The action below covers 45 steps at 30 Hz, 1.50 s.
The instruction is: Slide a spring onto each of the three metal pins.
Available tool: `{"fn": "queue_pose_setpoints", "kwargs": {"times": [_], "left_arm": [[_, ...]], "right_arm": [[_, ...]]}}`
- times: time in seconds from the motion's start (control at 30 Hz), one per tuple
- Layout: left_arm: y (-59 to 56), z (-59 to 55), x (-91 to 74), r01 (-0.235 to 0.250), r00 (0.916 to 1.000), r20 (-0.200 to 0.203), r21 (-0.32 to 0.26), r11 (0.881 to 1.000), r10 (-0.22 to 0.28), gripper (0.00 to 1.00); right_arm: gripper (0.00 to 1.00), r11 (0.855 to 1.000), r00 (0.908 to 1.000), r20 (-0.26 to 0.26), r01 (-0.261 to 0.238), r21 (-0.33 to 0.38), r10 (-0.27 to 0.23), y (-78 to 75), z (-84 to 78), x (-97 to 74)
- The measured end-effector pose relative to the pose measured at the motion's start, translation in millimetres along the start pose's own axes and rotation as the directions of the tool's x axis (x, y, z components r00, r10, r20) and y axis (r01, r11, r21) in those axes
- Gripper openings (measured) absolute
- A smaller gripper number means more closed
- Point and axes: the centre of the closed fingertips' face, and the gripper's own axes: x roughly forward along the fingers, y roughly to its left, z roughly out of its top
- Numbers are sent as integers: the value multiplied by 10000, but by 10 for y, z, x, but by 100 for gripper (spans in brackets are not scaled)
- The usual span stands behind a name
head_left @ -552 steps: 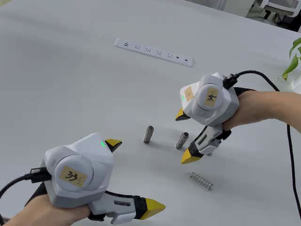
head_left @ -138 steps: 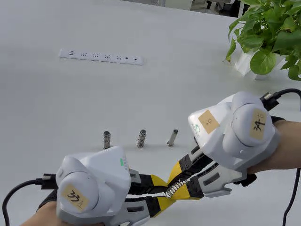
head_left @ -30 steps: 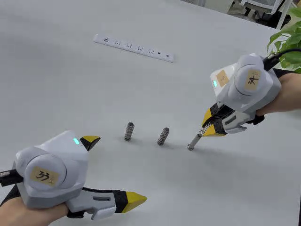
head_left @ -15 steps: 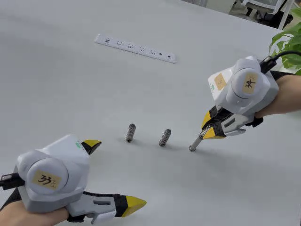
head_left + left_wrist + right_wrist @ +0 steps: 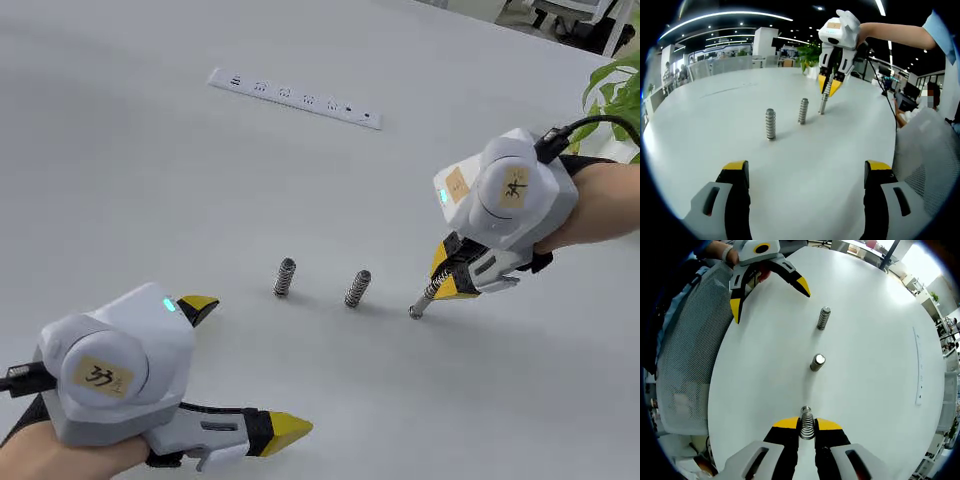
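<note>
Three metal pins stand in a row on the white table (image 5: 150, 180). The left pin (image 5: 285, 277) and the middle pin (image 5: 357, 288) each carry a spring. My right gripper (image 5: 446, 285) is shut on a third spring (image 5: 433, 288), whose lower end sits over the top of the right pin (image 5: 418, 309). In the right gripper view the spring (image 5: 806, 423) is clamped between the yellow fingertips (image 5: 787, 423), in line with the other two pins (image 5: 817, 361). My left gripper (image 5: 245, 367) hangs open near the front left, holding nothing.
A white power strip (image 5: 296, 98) lies at the far side of the table. Green plant leaves (image 5: 620, 85) reach in at the right edge. A cable (image 5: 585, 125) trails from the right gripper. A person's sleeve (image 5: 942, 30) shows in the left gripper view.
The right gripper has eased the spring slightly lower along the right pin. The left gripper stays open in about the same place; the head camera has shifted a little.
</note>
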Motion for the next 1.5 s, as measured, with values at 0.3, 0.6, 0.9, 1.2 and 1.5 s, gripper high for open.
{"fn": "queue_pose_setpoints", "kwargs": {"times": [0.3,0.6,0.9,1.2,1.5], "left_arm": [[11,-19,-18,-39,10000,-60,-94,9999,38,94],[29,-68,-32,-26,9998,-214,-161,9999,23,93],[66,-72,-42,-102,9997,-234,-219,9997,97,93],[48,-66,-24,-41,9997,-242,-194,9998,37,93],[65,-60,-39,-70,9997,-237,-201,9998,65,93]], "right_arm": [[8,9996,9992,-302,-281,-65,278,62,6,137],[8,9988,9982,-388,-473,-124,468,82,22,249],[8,9983,9973,-467,-571,-135,564,68,-26,330],[8,9982,9970,-523,-575,-161,566,62,-52,349],[16,9974,9959,-584,-709,-163,698,74,-77,364]]}}
